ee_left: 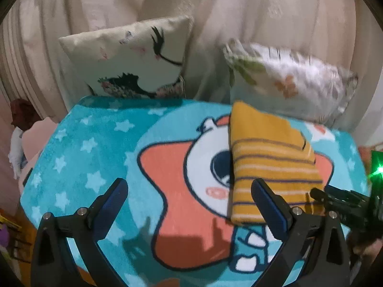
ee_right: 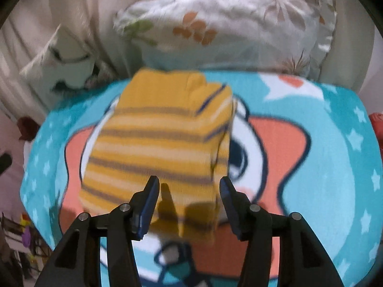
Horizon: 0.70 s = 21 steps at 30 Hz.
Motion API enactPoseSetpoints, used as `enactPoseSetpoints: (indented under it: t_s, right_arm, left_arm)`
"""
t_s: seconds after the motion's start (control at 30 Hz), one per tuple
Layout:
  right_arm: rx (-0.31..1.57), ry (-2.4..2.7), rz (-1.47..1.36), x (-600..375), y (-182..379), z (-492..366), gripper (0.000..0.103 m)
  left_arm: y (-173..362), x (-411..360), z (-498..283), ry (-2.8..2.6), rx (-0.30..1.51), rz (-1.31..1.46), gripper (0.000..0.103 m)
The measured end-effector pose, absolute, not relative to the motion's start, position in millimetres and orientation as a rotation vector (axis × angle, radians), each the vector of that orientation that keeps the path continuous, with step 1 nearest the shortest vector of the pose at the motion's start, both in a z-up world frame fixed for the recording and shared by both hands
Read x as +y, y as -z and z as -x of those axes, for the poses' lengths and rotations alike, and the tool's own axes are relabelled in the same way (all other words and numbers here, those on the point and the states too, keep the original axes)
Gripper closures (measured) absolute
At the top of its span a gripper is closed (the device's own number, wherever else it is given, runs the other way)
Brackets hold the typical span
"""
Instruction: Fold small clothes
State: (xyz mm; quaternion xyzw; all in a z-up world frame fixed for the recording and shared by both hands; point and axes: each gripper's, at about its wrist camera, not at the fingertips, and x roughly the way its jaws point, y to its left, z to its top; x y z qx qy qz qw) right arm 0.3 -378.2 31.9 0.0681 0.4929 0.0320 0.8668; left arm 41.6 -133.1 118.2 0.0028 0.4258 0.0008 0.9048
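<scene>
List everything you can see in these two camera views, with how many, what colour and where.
folded garment: one, mustard yellow with pale and dark stripes, lying on the mat, right of the cartoon face
mat: one, turquoise with white stars and an orange and white cartoon figure, under the garment
bird pillow: one, cream with dark bird print, behind the mat, left
floral pillow: one, white with orange and green leaves, behind the mat, right
curtain: cream, backdrop
left gripper: one, black with blue pads, open, above the mat
right gripper: one, black with blue pads, open, over the garment's near edge
</scene>
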Motion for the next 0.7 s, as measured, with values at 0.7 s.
enactPoseSetpoints:
  t_s: [0.7]
  right_arm:
    - [1.027,0.050,0.008,-376.3,-25.7,76.0,0.040]
  left_arm:
    - [-52.6,-187.8,-4.7,0.106,1.088,-0.103,0.001]
